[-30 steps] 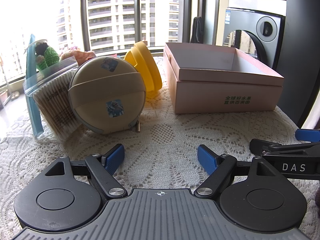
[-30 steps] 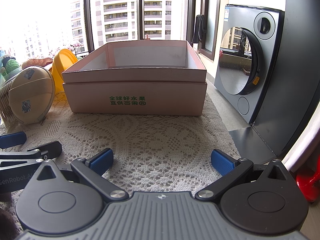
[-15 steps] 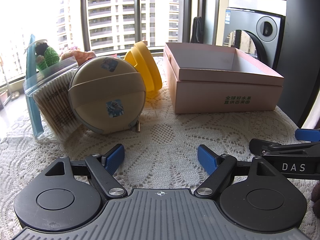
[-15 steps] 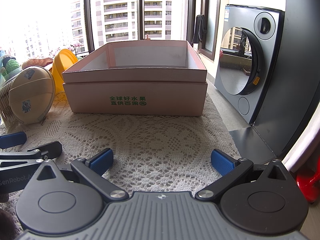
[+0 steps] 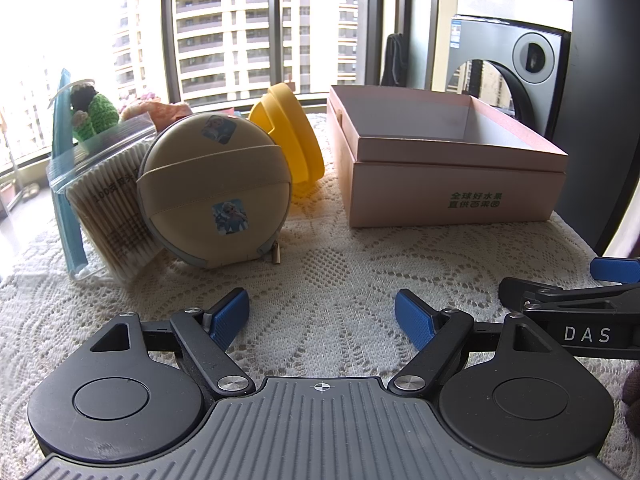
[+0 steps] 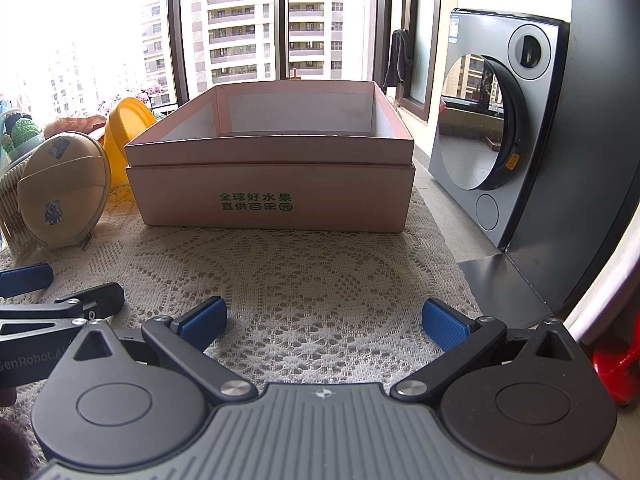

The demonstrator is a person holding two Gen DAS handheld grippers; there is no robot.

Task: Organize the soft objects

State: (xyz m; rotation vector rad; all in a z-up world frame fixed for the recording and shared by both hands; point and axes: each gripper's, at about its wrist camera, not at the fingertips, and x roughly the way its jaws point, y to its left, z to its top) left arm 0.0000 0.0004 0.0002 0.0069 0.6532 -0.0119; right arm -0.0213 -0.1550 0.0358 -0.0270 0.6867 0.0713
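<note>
A round beige zip pouch (image 5: 214, 192) with stickers leans against a clear bag of cotton swabs (image 5: 108, 196) at the left. Behind them sit a green crocheted toy (image 5: 94, 114), a pink plush (image 5: 156, 110) and a yellow cup-shaped thing (image 5: 288, 136). An open pink box (image 6: 272, 160) with green print stands empty at the back. My left gripper (image 5: 322, 318) rests open above the lace cloth, nothing between its fingers. In the right wrist view my right gripper (image 6: 324, 322) is open too, in front of the box.
A white lace cloth (image 6: 304, 276) covers the table. A grey washing machine (image 6: 496, 128) stands to the right, past the table edge. A red object (image 6: 616, 364) shows at the lower right. Windows lie behind everything.
</note>
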